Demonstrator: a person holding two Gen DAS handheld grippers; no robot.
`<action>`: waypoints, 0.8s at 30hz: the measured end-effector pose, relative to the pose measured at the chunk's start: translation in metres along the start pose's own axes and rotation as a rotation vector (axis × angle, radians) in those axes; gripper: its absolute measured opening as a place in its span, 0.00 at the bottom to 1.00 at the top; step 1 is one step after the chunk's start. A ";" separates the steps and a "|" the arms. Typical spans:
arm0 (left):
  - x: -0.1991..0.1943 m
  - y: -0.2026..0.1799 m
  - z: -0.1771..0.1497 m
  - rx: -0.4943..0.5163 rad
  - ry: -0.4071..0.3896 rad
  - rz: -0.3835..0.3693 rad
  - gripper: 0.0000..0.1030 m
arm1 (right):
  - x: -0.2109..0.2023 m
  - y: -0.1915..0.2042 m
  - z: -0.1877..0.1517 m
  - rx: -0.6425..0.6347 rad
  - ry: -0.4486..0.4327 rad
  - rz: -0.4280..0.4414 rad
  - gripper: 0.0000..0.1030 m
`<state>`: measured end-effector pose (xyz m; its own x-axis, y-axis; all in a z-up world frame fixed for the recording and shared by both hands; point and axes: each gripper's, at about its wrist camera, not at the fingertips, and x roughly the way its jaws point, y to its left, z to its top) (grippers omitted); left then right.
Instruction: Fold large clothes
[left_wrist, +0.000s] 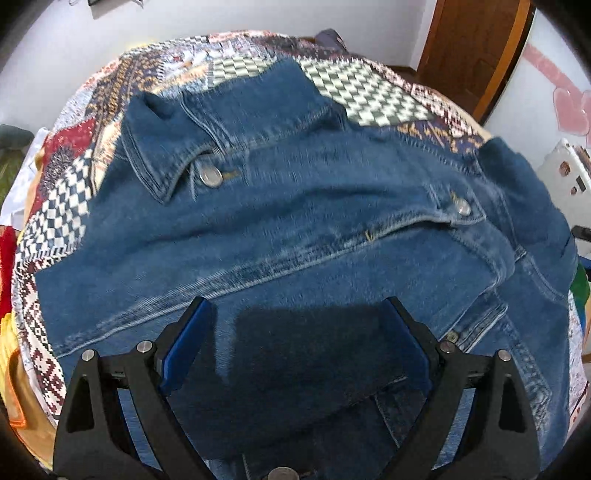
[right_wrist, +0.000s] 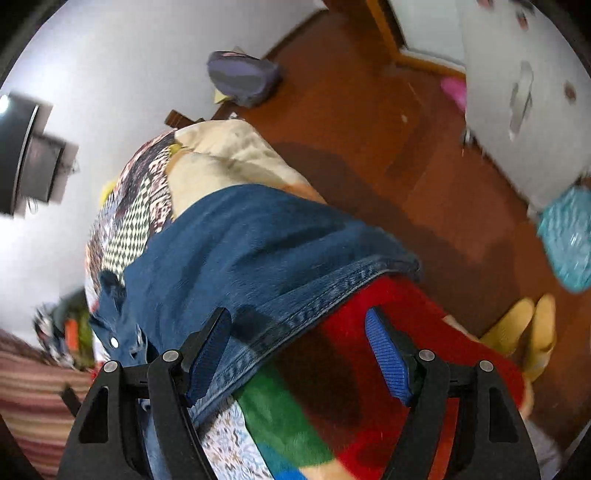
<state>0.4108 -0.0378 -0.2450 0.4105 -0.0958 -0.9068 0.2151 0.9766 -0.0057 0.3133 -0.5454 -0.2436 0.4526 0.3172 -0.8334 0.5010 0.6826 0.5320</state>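
The blue denim jacket (left_wrist: 295, 221) lies spread on the patchwork-quilted bed (left_wrist: 369, 92), collar at the far left. Your left claw (left_wrist: 295, 343) hovers wide above its near part, holding nothing. Your right claw (right_wrist: 295, 354) is wide too, straddling the jacket's stitched hem (right_wrist: 314, 306) at the bed's edge.

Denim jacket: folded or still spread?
Spread, front up. The denim jacket lies open across the patterned quilt, collar and chest pocket button visible.

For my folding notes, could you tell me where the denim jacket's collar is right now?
In the left wrist view the collar lies upper left on the denim jacket, beside a metal button, over the patterned quilt.
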 end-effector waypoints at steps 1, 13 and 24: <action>0.002 -0.001 -0.002 0.003 0.006 0.003 0.90 | 0.003 -0.002 0.002 0.018 -0.001 0.014 0.71; -0.009 0.005 -0.009 -0.027 -0.015 0.000 0.91 | 0.039 -0.011 0.028 0.124 -0.039 0.089 0.44; -0.060 0.029 -0.022 -0.063 -0.116 0.025 0.91 | -0.020 0.073 0.022 -0.172 -0.216 0.066 0.17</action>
<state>0.3730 0.0003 -0.1995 0.5153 -0.0893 -0.8524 0.1488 0.9888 -0.0137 0.3570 -0.5168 -0.1846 0.6358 0.2301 -0.7367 0.3409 0.7727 0.5355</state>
